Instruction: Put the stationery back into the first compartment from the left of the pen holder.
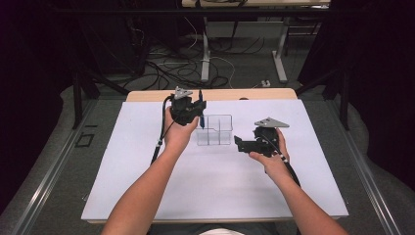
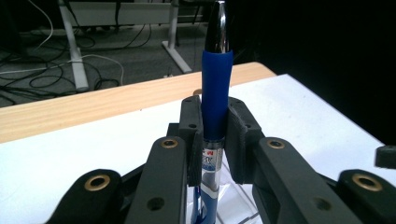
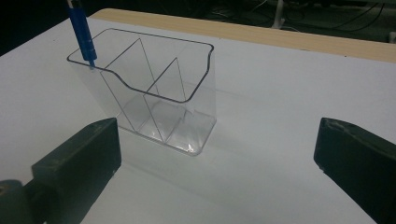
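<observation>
A blue pen (image 2: 216, 88) stands upright between the pads (image 2: 191, 135) of my left gripper (image 2: 215, 140), which is shut on its barrel just below the rubber grip. In the high view my left gripper (image 1: 198, 108) holds the pen (image 1: 201, 122) over the left end of a clear plastic organizer (image 1: 214, 130) with several compartments. The pen's lower tip (image 3: 90, 63) is level with the rim at the far left corner of the organizer (image 3: 154, 93). To the right of the organizer, my right gripper (image 1: 239, 144) points at it, and its jaws (image 3: 219, 163) stand wide apart with nothing between them.
A white sheet (image 1: 215, 191) covers the wooden table (image 1: 147, 95). Beyond the far edge are the legs of another table (image 1: 205, 58) and loose cables (image 1: 171, 68) on the floor. Both forearms come in from the near edge.
</observation>
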`<state>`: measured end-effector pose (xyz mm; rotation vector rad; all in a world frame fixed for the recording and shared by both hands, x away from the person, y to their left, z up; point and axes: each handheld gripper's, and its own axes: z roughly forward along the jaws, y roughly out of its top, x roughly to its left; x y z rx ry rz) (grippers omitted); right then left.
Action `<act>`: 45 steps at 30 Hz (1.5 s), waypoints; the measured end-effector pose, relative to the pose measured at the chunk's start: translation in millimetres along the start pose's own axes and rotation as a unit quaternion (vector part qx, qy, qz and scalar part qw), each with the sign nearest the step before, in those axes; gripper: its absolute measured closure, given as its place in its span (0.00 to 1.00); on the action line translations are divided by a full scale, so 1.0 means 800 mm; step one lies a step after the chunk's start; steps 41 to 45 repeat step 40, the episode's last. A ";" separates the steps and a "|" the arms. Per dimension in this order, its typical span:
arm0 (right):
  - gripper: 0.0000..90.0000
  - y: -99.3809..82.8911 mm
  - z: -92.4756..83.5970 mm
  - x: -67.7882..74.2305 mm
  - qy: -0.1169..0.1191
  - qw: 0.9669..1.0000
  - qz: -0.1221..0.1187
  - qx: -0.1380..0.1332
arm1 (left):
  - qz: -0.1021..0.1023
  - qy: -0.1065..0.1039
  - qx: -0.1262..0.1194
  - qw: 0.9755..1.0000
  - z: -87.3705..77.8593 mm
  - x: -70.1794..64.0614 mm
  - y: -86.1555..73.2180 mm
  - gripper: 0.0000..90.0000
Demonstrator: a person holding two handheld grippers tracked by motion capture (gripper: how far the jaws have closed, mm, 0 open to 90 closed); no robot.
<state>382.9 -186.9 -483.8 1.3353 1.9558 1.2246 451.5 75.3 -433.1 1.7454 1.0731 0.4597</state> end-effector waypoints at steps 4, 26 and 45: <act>0.01 0.000 0.000 0.000 -0.001 1.000 0.000 0.000 | 0.000 0.004 0.009 1.000 0.006 0.000 -0.003 0.88; 0.01 0.000 0.000 -0.001 0.002 1.000 0.001 0.000 | 0.001 0.004 0.035 0.999 0.009 -0.003 -0.010 0.59; 0.01 0.002 -0.005 -0.001 0.002 1.000 -0.005 -0.007 | -0.015 -0.010 0.008 1.000 -0.048 0.017 -0.012 0.29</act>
